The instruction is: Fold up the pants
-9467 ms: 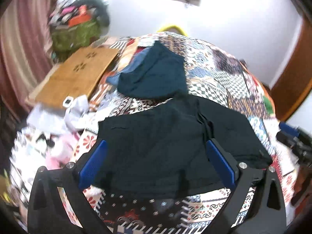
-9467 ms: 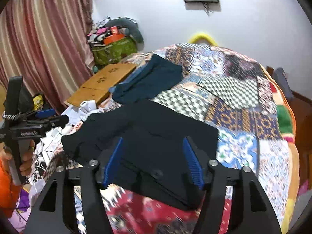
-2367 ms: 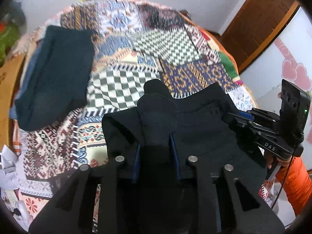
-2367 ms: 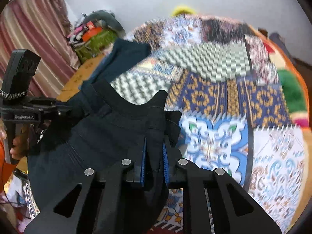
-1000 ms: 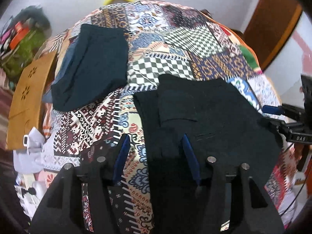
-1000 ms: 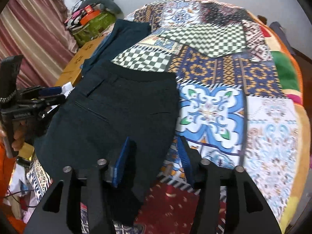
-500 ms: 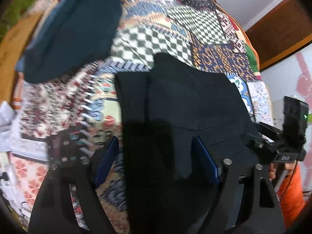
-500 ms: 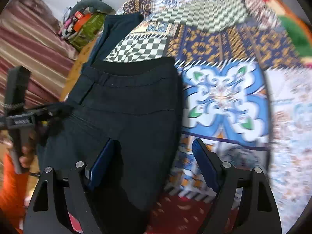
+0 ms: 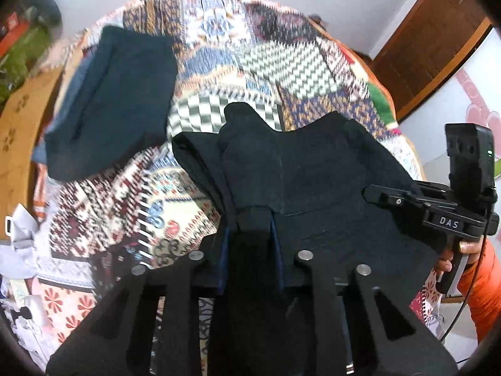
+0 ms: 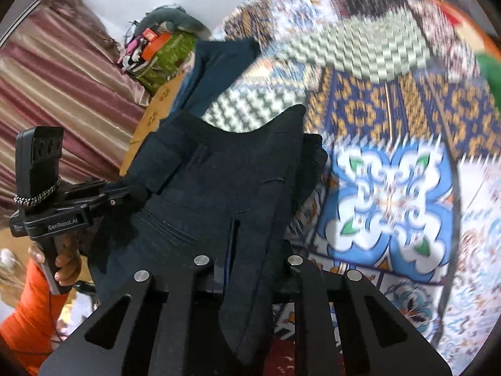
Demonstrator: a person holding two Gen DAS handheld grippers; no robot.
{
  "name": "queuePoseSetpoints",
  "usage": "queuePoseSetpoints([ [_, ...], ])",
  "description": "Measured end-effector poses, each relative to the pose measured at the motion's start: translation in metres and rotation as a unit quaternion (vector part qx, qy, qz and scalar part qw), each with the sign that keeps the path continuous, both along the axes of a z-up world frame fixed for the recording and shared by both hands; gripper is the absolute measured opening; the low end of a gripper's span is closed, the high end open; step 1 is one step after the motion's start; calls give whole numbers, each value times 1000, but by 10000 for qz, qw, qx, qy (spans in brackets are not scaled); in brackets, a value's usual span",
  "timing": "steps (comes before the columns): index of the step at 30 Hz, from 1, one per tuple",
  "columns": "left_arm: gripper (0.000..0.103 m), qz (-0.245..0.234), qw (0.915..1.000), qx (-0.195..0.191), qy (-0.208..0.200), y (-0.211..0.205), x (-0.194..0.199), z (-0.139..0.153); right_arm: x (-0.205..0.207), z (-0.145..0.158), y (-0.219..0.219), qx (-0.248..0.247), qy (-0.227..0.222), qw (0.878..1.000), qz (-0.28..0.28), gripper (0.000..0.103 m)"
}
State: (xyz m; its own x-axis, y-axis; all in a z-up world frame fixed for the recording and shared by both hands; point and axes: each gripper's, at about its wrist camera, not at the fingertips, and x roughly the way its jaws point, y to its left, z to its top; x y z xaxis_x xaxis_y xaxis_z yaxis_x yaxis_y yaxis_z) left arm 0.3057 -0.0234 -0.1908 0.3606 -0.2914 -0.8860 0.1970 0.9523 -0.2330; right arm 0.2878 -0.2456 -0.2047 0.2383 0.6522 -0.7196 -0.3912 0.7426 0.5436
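Note:
The black pants (image 9: 316, 181) lie on a patchwork bedspread (image 9: 219, 37). My left gripper (image 9: 252, 219) is shut on a bunched fold of the pants and holds it raised. My right gripper (image 10: 247, 238) is shut on the pants' other edge (image 10: 225, 172), also lifted off the bed. Each gripper shows in the other's view: the right one at the pants' right edge (image 9: 388, 195), the left one at the pants' left edge (image 10: 125, 194). The cloth hangs between them.
A second folded dark teal garment (image 9: 116, 94) lies on the bedspread at the far left. A brown board (image 9: 18, 119) and loose white items (image 9: 18, 250) sit off the bed's left side. A wooden door (image 9: 429, 34) stands at the right, a striped curtain (image 10: 56, 87) at the left.
Half a second ago both grippers were open over the flat pants. Now both have shut on the cloth and lifted its near edge.

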Motion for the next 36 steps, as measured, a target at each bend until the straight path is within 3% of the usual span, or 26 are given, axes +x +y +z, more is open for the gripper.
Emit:
queuePoseSetpoints([
  [8, 19, 238, 9953, 87, -934, 35, 0, 75, -1, 81, 33, -88, -1381, 9904, -73, 9],
  [13, 15, 586, 9872, 230, -1465, 63, 10, 115, 5, 127, 59, 191, -1863, 9823, -72, 9],
  [17, 15, 828, 9820, 251, -1678, 95, 28, 130, 13, 148, 89, 245, -2124, 9769, -12, 9],
  [20, 15, 932, 9845, 132, -1478, 116, 43, 117, 25, 146, 110, 302, -2095, 9773, -24, 9],
  [22, 15, 1042, 9879, 15, -1150, 132, 52, 91, 35, 138, 123, 309, -1900, 9813, 17, 9],
  [24, 10, 1128, 9906, -93, -762, 147, 57, 57, 47, 116, 137, 206, -1576, 9873, 85, 9],
  [25, 1, 1167, 9915, -136, -568, 154, 58, 37, 52, 101, 145, 98, -1387, 9902, 144, 9],
  [28, 0, 1199, 9920, -365, -110, 168, 53, -8, 62, 56, 166, -340, -982, 9936, 440, 9],
  [31, 0, 1173, 9928, -164, 163, 173, 52, -38, 70, 19, 178, -821, -791, 9922, 500, 14],
  [33, 2, 1178, 9928, -1, 214, 175, 50, -47, 76, 8, 173, -944, -671, 9925, 393, 18],
  [36, 27, 1200, 9925, 55, 211, 178, 47, -50, 85, 0, 165, -1107, -511, 9915, 462, 27],
])
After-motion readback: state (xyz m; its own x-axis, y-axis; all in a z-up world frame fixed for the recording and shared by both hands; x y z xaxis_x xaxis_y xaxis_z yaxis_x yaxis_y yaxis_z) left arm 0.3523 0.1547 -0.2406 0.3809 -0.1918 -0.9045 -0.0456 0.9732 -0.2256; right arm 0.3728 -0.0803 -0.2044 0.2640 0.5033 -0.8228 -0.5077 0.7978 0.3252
